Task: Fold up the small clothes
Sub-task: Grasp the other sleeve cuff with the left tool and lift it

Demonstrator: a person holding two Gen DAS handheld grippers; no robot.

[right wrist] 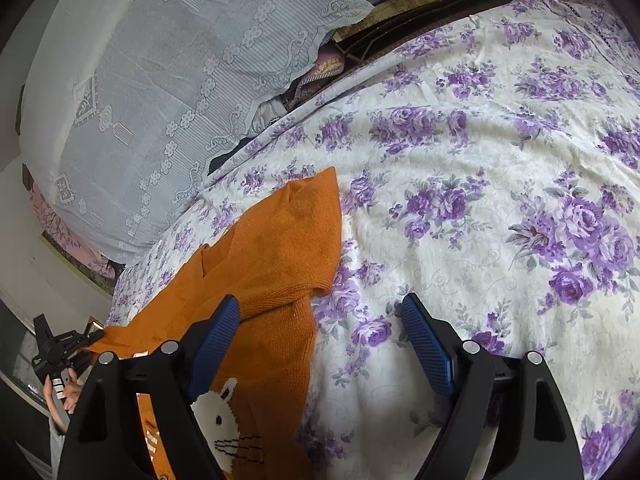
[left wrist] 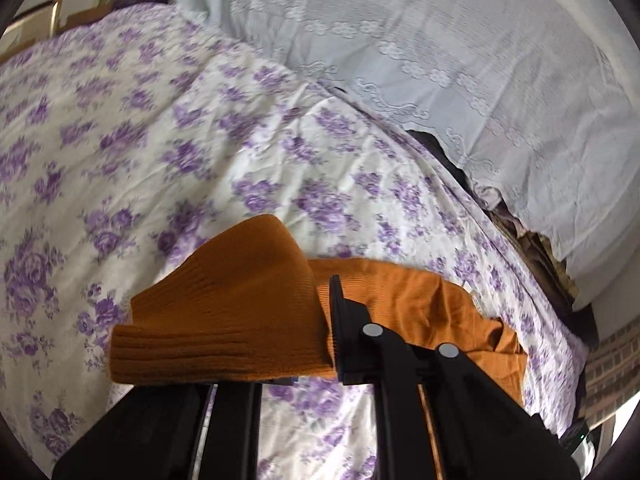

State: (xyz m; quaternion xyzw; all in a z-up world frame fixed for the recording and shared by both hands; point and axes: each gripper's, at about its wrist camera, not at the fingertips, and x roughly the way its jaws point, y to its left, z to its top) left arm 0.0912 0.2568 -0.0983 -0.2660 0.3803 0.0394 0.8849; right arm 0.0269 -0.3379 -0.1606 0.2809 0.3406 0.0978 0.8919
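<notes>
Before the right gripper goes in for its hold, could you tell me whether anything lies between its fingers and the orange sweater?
Nothing visible does. The right gripper is open above the floral bedsheet, and its left finger already overlaps the orange sweater. Only bare sheet shows between the fingers.

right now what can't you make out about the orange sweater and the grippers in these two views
- Left gripper: in the left wrist view the orange knit sweater drapes over one finger, hiding its grip.
- White animal face on the sweater: in the right wrist view the right gripper, jaws open, covers part of it.
- Under the lace cover: only slivers show.
</notes>
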